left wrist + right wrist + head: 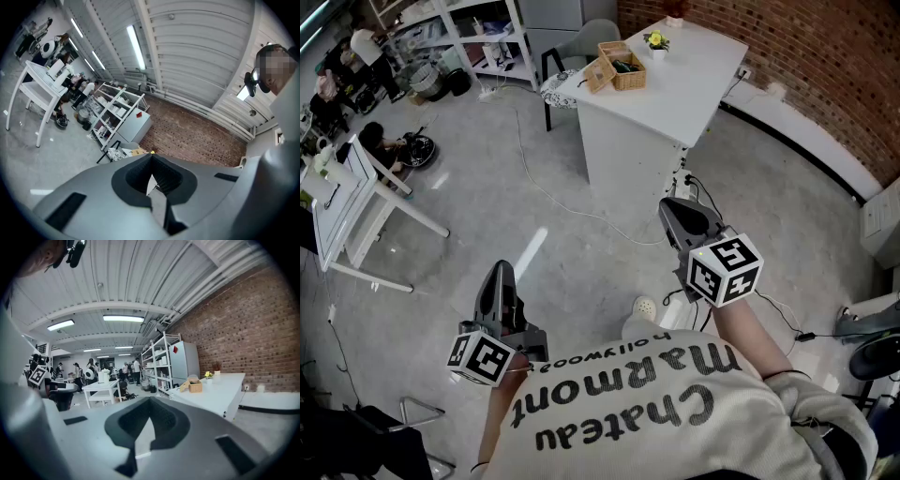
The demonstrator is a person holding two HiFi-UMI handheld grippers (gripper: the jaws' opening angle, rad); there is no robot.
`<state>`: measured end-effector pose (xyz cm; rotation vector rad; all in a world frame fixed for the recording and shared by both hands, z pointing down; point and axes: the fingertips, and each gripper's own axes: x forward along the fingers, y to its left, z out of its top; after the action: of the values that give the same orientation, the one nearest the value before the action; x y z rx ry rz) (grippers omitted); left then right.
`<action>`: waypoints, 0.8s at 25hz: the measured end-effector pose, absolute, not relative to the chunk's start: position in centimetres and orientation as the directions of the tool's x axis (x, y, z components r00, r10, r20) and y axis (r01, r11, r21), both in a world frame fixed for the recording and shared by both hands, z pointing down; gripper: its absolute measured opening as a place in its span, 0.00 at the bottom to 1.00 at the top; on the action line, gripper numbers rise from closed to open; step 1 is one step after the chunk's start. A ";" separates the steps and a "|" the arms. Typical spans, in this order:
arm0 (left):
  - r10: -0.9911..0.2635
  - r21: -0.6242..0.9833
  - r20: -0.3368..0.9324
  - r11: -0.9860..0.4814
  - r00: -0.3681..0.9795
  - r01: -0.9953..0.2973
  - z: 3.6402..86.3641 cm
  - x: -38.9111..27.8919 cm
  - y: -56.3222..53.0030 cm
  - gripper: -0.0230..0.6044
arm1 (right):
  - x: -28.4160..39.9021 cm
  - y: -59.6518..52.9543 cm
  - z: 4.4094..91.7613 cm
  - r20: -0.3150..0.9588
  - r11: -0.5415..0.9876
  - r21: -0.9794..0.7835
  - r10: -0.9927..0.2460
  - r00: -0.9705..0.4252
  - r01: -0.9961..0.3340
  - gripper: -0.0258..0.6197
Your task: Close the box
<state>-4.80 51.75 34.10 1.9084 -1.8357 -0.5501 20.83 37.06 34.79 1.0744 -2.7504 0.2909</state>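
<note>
- In the head view, the left gripper point(500, 270) and the right gripper point(668, 204) are being held out in front of the person over the grey floor point(487, 187). Both are well apart from the white table point(698, 84).
- The wicker box point(623, 66) is being shown on the far part of that table with its lid point(598, 74) swung open to the left. A small pot of yellow flowers point(656, 41) is standing just beside the box, and a chair point(586, 39) is standing behind the table.
- A cable point(546, 192) is lying across the floor, and a brick wall point(806, 66) is running along the right.
- In the left gripper view, the left gripper point(151, 154) is being pointed level, and its jaws are being pressed together tip to tip with nothing between them. Just above the tips, only a tan sliver of the box point(136, 150) is being shown. White shelving point(117, 112) and the brick wall point(197, 136) are standing beyond.
- In the right gripper view, the right gripper point(150, 399) is being tilted slightly downward, and its jaws are likewise being pressed together on nothing. The box point(193, 386) is sitting open on the white table point(220, 397), up and to the right of the jaw tips and far from them, with the flowers point(207, 375) just beside it.
</note>
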 end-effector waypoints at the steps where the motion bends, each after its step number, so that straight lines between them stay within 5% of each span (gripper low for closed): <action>1: -0.999 0.558 0.017 -0.016 0.030 -0.830 34.2 -4.8 51.5 0.04 | 20.8 36.6 34.8 0.231 0.726 -0.113 -0.644 -0.729 -0.678 0.04; 12: -0.996 0.574 0.055 0.090 -0.071 -0.814 36.3 -7.0 45.8 0.04 | 18.6 28.4 36.8 0.258 0.763 -0.134 -0.590 -0.766 -0.633 0.04; 20: -0.999 0.553 0.007 0.038 -0.041 -0.833 33.7 -5.7 34.4 0.04 | 18.4 17.0 34.0 0.185 0.779 -0.185 -0.571 -0.800 -0.599 0.04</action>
<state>-5.73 34.43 33.65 1.8488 -1.9306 -0.5744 18.44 17.04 33.97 0.9415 -2.8507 0.3574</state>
